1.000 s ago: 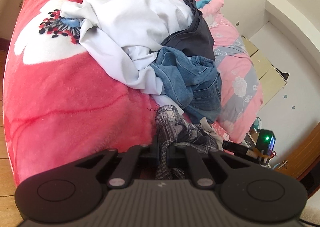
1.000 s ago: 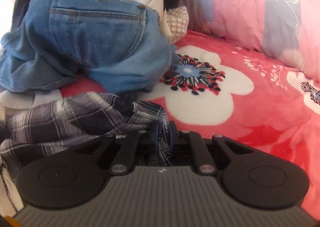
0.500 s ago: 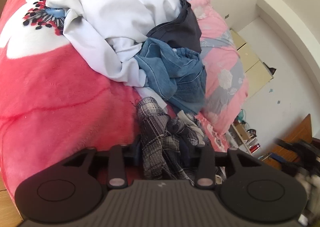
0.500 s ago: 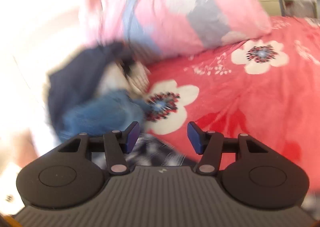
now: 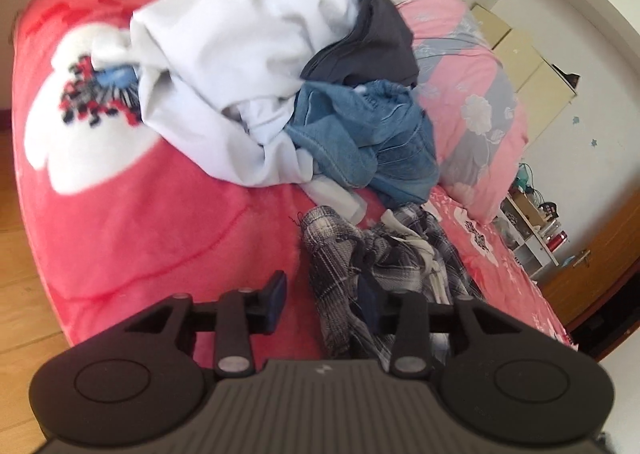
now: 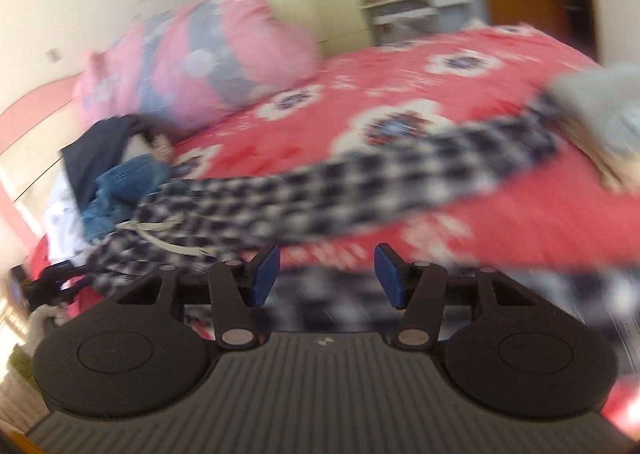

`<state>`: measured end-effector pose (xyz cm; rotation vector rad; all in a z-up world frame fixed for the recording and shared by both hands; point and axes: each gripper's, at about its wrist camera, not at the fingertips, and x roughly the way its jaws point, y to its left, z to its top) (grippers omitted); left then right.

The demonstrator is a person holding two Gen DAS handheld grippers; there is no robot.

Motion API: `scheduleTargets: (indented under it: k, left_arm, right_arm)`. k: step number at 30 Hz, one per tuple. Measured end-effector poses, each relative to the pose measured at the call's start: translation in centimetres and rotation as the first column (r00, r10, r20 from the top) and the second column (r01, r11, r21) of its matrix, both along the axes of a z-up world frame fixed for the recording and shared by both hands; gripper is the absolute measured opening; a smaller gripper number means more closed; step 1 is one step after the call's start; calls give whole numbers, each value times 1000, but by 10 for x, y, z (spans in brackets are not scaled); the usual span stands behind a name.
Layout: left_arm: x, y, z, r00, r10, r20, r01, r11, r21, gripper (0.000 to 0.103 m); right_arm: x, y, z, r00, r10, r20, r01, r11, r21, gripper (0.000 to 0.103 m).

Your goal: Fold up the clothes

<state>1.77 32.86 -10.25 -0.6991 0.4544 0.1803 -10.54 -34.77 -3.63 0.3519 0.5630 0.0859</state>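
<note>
A: Opening our left gripper, we let the plaid garment drape loosely against the right jaw, unpinched; our right gripper gapes empty above the same blurred plaid cloth.

B: Nearest, it sprawls on the red blanket. We risk snagging its drawstring. Farther, the jeans and white garment could slump onto it.
</note>
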Motion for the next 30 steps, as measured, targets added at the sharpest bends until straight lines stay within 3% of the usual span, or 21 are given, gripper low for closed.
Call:
scheduleTargets:
  k: [3,6,9,13,17,20,23,26,30]
  left_arm:
    - [-20,-22,15,998,-63,7,63,997,44,44]
    - [-28,-60,32,987,-159,17,156,981,114,45]
    - [-19,-111,51,962,-273,26,262,942,207,49]
    - [10,-171,69,930,-367,14,346,888,302,49]
    - [62,-210,72,931,-365,-10,346,872,347,49]
    - [109,-226,66,948,-316,-38,309,886,344,48]
    - [148,-237,54,956,-290,-44,287,892,350,48]
    - [180,-246,40,961,-271,-58,273,891,363,48]
    - [207,-248,17,962,-256,-90,271,883,384,48]
  right_arm:
    - [-43,-21,-31,994,-111,-3,111,993,48,52]
    - [-48,-37,-51,990,-141,-6,141,982,123,52]
    - [-37,-46,-60,991,-137,7,133,976,170,52]
    - [-1,-50,-51,994,-90,60,78,981,178,52]
    - [48,-54,-39,995,-32,93,18,988,154,51]
    - [87,-55,-28,993,20,116,-34,991,126,50]
    - [140,-36,-12,979,139,147,-147,988,44,50]
    - [204,-1,-2,939,300,167,-295,954,-54,50]
    - [300,58,-1,846,516,136,-495,854,-159,50]
